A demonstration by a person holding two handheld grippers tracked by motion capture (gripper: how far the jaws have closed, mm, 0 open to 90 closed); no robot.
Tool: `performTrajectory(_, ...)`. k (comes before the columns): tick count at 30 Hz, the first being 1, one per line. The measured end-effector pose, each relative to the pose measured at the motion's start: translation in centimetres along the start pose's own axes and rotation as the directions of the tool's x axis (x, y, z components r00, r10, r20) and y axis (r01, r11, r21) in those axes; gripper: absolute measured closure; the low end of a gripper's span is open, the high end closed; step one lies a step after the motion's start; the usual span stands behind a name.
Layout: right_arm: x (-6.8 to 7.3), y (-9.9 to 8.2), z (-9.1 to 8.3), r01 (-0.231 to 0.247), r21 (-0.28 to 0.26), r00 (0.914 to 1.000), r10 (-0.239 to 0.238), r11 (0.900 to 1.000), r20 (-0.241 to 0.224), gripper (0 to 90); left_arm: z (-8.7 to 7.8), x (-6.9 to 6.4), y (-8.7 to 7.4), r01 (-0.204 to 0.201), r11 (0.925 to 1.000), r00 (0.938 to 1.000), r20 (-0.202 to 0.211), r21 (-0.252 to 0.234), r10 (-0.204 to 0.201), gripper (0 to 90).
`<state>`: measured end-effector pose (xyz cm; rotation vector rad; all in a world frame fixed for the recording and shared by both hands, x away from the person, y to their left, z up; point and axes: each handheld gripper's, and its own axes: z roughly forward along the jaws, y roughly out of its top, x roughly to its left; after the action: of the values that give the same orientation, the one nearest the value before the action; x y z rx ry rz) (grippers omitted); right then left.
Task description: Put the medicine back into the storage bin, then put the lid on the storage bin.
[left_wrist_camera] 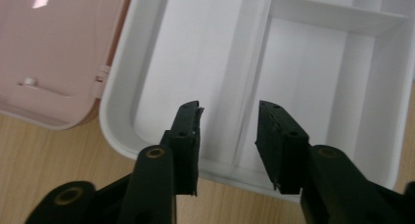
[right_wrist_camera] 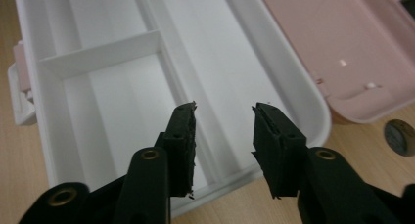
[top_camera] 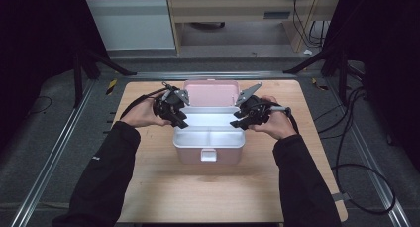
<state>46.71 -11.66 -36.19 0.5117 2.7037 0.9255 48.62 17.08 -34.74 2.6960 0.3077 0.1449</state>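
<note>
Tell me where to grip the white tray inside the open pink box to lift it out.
Grip the white tray by its two short end walls, one gripper each, coming from above at left and right. The thin upright rims suit the jaws; the left gripper and right gripper already hang open over those ends.

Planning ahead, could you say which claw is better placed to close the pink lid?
Left, narrowly: the left claw sits nearer the pink lid corner; the right claw is further down the tray.

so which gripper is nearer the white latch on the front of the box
Right, by a small margin. The latch sits at the front wall's middle; the right gripper hangs over the tray's right end, the left gripper over its left end, slightly farther back.
</note>
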Motion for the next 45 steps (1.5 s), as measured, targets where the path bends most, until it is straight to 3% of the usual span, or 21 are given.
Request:
performTrajectory(4,-0.2,-0.5,-1.2,-0.076,-0.054,0.9918,0.081,0.9957,0.098,49.6,-1.2,-0.4,-0.5,0.037,0.9982,0.9987,-0.035,-0.047,-0.038,45.4)
performTrajectory(9,-0.9,-1.5,-2.3,-0.178,-0.109,0.9634,0.196,0.9781,0.183,44.7,-2.4,-0.3,-1.7,0.100,0.9886,0.9905,-0.083,-0.112,-0.110,37.0)
performTrajectory(11,-1.2,-1.9,-2.7,-0.220,-0.131,0.9507,0.243,0.9665,0.193,41.8,-2.8,-0.1,-2.4,0.135,0.9814,0.9812,-0.119,-0.136,-0.152,34.4)
performTrajectory(13,-1.3,-2.4,-3.1,-0.235,-0.136,0.9414,0.260,0.9624,0.214,40.5,-3.3,0.0,-3.0,0.171,0.9695,0.9710,-0.137,-0.176,-0.196,33.7)
performTrajectory(15,-1.3,-2.6,-3.7,-0.245,-0.137,0.9307,0.273,0.9597,0.244,38.0,-3.8,0.0,-3.5,0.198,0.9594,0.9570,-0.172,-0.201,-0.233,32.9)
performTrajectory(17,-1.3,-2.8,-4.3,-0.258,-0.151,0.9193,0.291,0.9542,0.265,37.3,-4.2,0.2,-4.0,0.229,0.9494,0.9387,-0.209,-0.214,-0.274,31.7)
performTrajectory(19,-1.4,-3.0,-4.8,-0.285,-0.190,0.9007,0.330,0.9395,0.282,35.3,-4.3,0.6,-4.3,0.248,0.9427,0.9271,-0.228,-0.224,-0.298,28.6)
performTrajectory(21,-1.6,-3.1,-5.2,-0.306,-0.205,0.8860,0.357,0.9298,0.296,33.6,-4.5,1.2,-4.7,0.282,0.9261,0.9056,-0.249,-0.250,-0.343,27.3)
performTrajectory(23,-2.0,-3.4,-5.3,-0.325,-0.223,0.8685,0.383,0.9191,0.315,32.7,-4.4,1.8,-5.3,0.327,0.8982,0.8805,-0.250,-0.294,-0.403,26.3)
performTrajectory(24,-2.1,-3.5,-5.3,-0.330,-0.231,0.8646,0.392,0.9152,0.315,32.2,-4.2,2.1,-5.6,0.347,0.8843,0.8684,-0.249,-0.313,-0.429,25.7)
performTrajectory(25,-2.2,-3.7,-5.1,-0.341,-0.240,0.8581,0.405,0.9089,0.315,31.5,-4.1,2.3,-5.8,0.362,0.8774,0.8574,-0.257,-0.315,-0.446,25.9)
performTrajectory(26,-2.4,-3.9,-4.9,-0.343,-0.235,0.8566,0.405,0.9096,0.319,31.8,-3.9,2.4,-5.9,0.369,0.8755,0.8505,-0.266,-0.312,-0.454,25.8)
performTrajectory(28,-2.5,-4.0,-4.6,-0.343,-0.222,0.8563,0.401,0.9127,0.325,31.8,-3.5,2.7,-6.2,0.385,0.8698,0.8438,-0.264,-0.309,-0.467,25.8)
performTrajectory(29,-2.5,-4.1,-4.5,-0.344,-0.220,0.8532,0.402,0.9126,0.332,31.8,-3.3,2.9,-6.2,0.396,0.8631,0.8349,-0.268,-0.314,-0.480,25.8)
performTrajectory(32,-2.9,-4.2,-4.3,-0.352,-0.241,0.8436,0.418,0.9044,0.337,31.7,-3.1,3.3,-6.2,0.414,0.8460,0.8217,-0.262,-0.335,-0.506,25.6)
performTrajectory(35,-3.4,-4.1,-4.2,-0.361,-0.271,0.8329,0.440,0.8921,0.336,31.3,-2.9,4.0,-6.0,0.433,0.8154,0.8031,-0.246,-0.384,-0.543,24.3)
performTrajectory(38,-3.8,-3.8,-4.0,-0.361,-0.302,0.8273,0.452,0.8824,0.333,31.4,-2.5,5.0,-5.8,0.457,0.7786,0.7778,-0.231,-0.430,-0.584,23.5)
performTrajectory(40,-4.3,-3.6,-3.6,-0.366,-0.310,0.8207,0.462,0.8773,0.337,32.7,-2.2,5.5,-5.7,0.465,0.7675,0.7668,-0.233,-0.441,-0.598,23.5)
performTrajectory(41,-4.5,-3.6,-3.4,-0.367,-0.307,0.8206,0.461,0.8781,0.338,32.8,-1.9,5.8,-5.7,0.471,0.7559,0.7602,-0.226,-0.455,-0.609,23.8)
performTrajectory(42,-4.9,-3.5,-3.1,-0.376,-0.317,0.8143,0.473,0.8709,0.336,32.8,-1.6,6.0,-5.7,0.474,0.7480,0.7570,-0.219,-0.464,-0.616,24.1)
performTrajectory(45,-5.6,-3.4,-2.5,-0.382,-0.316,0.8032,0.481,0.8686,0.351,32.2,-1.0,6.6,-5.7,0.485,0.7380,0.7529,-0.205,-0.469,-0.625,24.5)
